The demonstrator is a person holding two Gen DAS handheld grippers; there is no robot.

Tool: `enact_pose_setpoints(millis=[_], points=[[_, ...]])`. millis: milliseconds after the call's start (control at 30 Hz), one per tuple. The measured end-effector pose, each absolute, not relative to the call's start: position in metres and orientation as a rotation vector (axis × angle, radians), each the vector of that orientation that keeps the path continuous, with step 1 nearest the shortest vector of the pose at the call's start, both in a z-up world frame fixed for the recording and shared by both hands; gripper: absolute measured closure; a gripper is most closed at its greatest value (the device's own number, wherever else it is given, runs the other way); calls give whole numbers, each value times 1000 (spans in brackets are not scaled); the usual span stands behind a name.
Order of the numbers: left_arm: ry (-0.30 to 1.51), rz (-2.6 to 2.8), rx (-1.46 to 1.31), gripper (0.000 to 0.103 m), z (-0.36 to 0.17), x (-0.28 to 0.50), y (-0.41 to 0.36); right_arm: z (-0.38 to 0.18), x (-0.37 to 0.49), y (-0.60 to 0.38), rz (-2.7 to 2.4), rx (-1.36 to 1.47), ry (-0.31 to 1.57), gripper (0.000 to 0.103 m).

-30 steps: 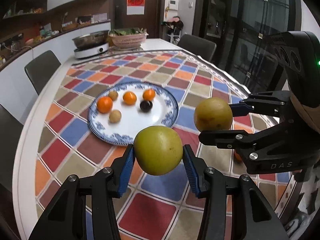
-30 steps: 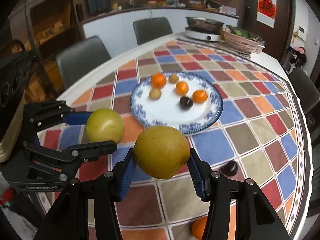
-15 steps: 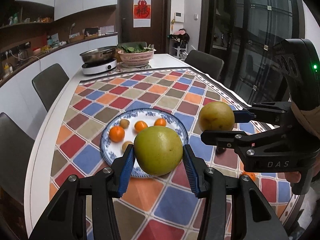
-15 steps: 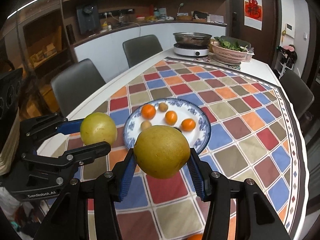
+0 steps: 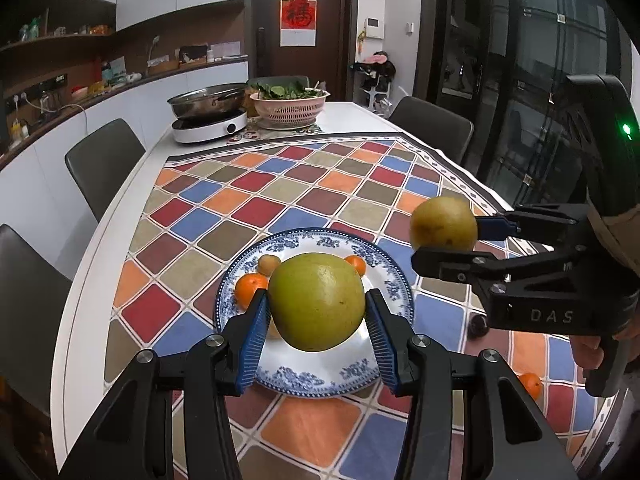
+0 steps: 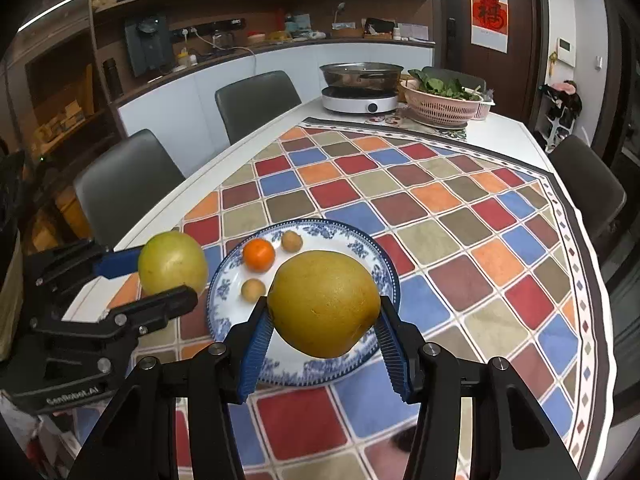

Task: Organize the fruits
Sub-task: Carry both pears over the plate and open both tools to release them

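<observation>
My left gripper (image 5: 316,320) is shut on a large green-yellow fruit (image 5: 316,300), held in the air above the near part of a blue-and-white plate (image 5: 320,380). My right gripper (image 6: 324,324) is shut on a large yellow-brown fruit (image 6: 324,302), also above the plate (image 6: 304,368). Each gripper shows in the other's view, the right one (image 5: 448,236) with its fruit (image 5: 442,222), the left one (image 6: 160,276) with its fruit (image 6: 172,262). On the plate lie small oranges (image 5: 250,288) (image 6: 259,255) and small tan fruits (image 6: 253,289).
A checkered cloth (image 5: 280,196) covers the table. A dark plum (image 5: 478,326) and an orange (image 5: 530,384) lie on the cloth right of the plate. A hotpot cooker (image 5: 208,114) and a pink basket of greens (image 5: 290,106) stand at the far end. Chairs surround the table.
Both grippers have pulled back and tilted up with their fruits still held. The plate now sits lower and closer in both views, partly hidden behind the held fruits.
</observation>
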State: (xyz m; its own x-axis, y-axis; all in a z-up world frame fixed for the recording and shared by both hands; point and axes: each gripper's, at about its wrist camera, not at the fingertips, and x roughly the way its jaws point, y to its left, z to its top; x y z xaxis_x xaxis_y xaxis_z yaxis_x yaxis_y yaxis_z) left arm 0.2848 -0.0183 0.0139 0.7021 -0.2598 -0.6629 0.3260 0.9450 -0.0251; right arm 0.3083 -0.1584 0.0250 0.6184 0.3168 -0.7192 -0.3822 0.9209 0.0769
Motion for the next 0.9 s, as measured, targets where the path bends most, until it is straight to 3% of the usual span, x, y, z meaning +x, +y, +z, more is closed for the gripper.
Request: enact_pose_setpoints(millis=[400,500,900], points=[[778,-328,96,58,-12,331,-18,0,369,-144,414,-78,891,51],[778,-325,105,70,-17,340,-16,-12,383,-141,407,-85,920,51],[822,-280,63,69,-37,359,-5,-44,419,-134,392,-49,989,51]])
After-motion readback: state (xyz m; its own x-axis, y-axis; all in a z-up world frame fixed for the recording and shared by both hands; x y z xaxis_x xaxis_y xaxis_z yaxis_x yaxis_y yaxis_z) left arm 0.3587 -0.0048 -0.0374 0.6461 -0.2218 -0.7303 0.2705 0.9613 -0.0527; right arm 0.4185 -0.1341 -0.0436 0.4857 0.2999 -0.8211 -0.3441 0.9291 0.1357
